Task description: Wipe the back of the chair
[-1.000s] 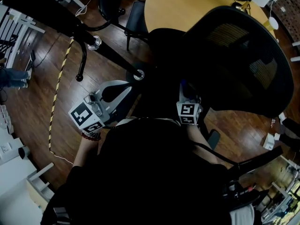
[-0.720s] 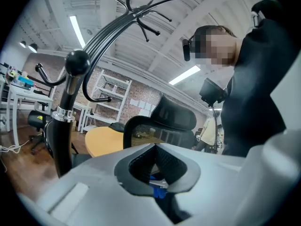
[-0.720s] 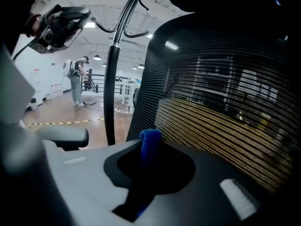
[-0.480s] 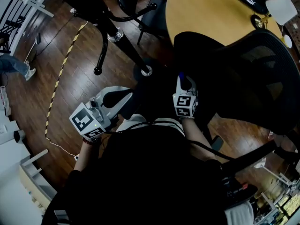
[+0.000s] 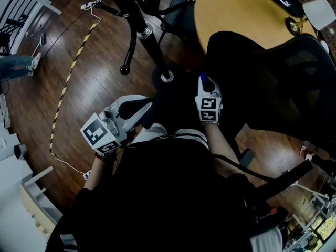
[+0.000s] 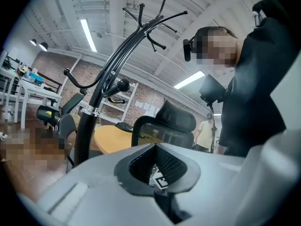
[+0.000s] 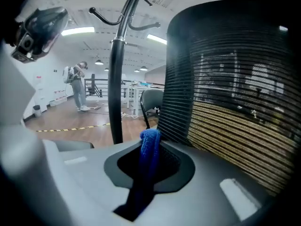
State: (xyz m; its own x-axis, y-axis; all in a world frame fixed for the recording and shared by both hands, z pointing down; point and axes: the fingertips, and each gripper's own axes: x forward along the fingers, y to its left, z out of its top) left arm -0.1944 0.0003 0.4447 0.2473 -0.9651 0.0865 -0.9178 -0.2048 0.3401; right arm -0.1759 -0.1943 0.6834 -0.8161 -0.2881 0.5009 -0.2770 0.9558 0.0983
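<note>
The black mesh chair back (image 5: 286,72) fills the right of the head view and the right half of the right gripper view (image 7: 225,79). My right gripper (image 5: 205,81) is shut on a blue cloth (image 7: 150,147), which sticks up between its jaws right beside the left edge of the mesh; I cannot tell whether it touches. The cloth's tip (image 5: 203,78) also shows from the head. My left gripper (image 5: 148,109) is held lower left, away from the chair, jaws shut with nothing in them (image 6: 155,147). It points towards the chair (image 6: 162,126).
A round wooden table (image 5: 236,9) stands just beyond the chair. A black coat stand (image 7: 116,88) with its foot (image 5: 167,77) rises just left of the chair. Yellow-black tape (image 5: 65,88) runs over the wooden floor. A person (image 7: 79,86) stands far off.
Both grippers have drifted across the floor as the view swung. The right gripper with the cloth now sits beside the chair back's left edge instead of under it. Both jaws stayed shut.
</note>
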